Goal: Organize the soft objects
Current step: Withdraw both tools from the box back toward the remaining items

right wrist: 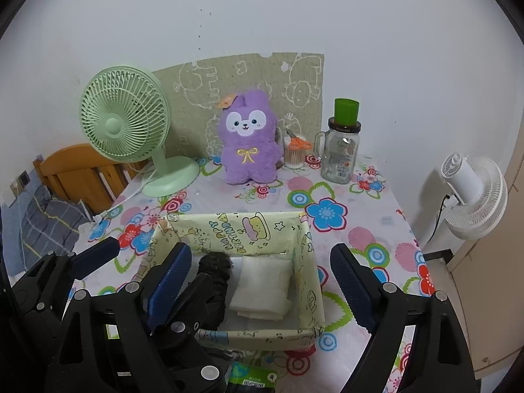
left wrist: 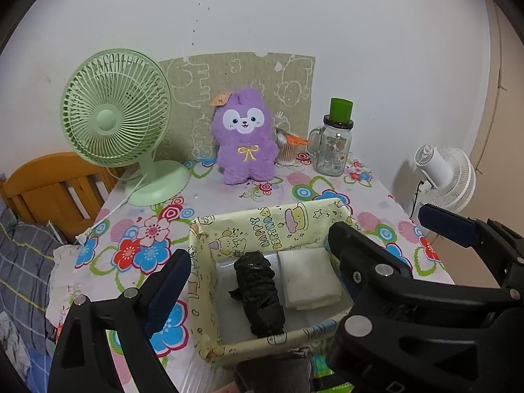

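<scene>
Box [left wrist: 262, 229] of yellow cartoon-printed paper sits on the near part of the table [left wrist: 376, 196]; inside it lie a rolled black soft bundle [left wrist: 258, 294] and, touching its right side, a folded white cloth [left wrist: 308, 278]; both rest on the box floor, side by side.

Left gripper [left wrist: 258, 281] hovers above the box, jaws wide apart, nothing between the pads; its left finger stands outside the left wall. Right gripper [right wrist: 265, 281] likewise hangs over the box, jaws spread wide and empty; black bundle [right wrist: 214, 281] and white cloth [right wrist: 262, 288] show between its fingers, untouched. The two grippers are close together, each in the other's view.

Table is covered in a flower-print cloth; at its far edge stand a purple plush rabbit [left wrist: 244, 137], a green desk fan [left wrist: 114, 111] to its left, and a jar of cotton swabs [left wrist: 286, 154] with orange scissors to its right; beside that, a glass mug jar [left wrist: 332, 147] topped by a green cup [left wrist: 340, 109]. White fan [right wrist: 471, 196] stands off the table to the right; wooden bed frame [left wrist: 55, 183] to the left.
</scene>
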A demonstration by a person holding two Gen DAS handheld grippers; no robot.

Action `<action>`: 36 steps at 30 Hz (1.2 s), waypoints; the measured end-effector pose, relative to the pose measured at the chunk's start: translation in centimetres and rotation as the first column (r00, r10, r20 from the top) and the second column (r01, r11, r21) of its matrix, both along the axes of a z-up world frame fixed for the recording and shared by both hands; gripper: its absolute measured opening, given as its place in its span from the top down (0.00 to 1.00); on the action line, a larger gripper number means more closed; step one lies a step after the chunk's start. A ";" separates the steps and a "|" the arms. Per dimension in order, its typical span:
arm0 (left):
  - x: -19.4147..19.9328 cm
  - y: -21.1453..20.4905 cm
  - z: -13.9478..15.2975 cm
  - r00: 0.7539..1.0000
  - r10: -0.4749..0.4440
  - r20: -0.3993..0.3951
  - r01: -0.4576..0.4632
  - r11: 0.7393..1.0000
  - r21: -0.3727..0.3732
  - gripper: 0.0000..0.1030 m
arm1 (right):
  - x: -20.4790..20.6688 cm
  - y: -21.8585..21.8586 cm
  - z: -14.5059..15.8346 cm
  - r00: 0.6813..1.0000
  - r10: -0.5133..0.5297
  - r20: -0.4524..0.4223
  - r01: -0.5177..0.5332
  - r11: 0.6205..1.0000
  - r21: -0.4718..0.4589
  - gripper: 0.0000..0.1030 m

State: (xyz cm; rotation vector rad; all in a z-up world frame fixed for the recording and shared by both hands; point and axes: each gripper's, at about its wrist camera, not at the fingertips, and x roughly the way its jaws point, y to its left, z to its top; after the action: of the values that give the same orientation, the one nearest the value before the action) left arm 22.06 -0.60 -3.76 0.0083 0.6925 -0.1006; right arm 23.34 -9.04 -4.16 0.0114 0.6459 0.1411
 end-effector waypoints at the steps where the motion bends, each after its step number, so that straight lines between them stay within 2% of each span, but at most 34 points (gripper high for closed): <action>1: -0.3 0.0 0.2 1.000 0.000 0.004 0.000 1.000 0.002 0.09 | -0.3 0.0 0.1 1.000 -0.001 0.003 0.001 1.000 0.002 0.13; 19: -4.2 -1.1 2.0 0.999 -0.017 0.048 0.016 1.000 0.017 0.07 | -4.3 -1.1 1.7 0.999 -0.023 0.047 0.022 1.000 0.019 0.03; 36: -8.1 -1.3 2.5 0.998 -0.003 0.059 0.003 1.000 0.008 0.00 | -8.3 -1.0 2.2 0.998 -0.009 0.059 0.009 1.000 0.009 0.03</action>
State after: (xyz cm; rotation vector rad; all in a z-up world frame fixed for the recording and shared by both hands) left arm 13.91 -1.92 -1.24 0.0201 0.6340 -0.1001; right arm 15.01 -9.99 -1.96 0.0186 0.5860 0.1349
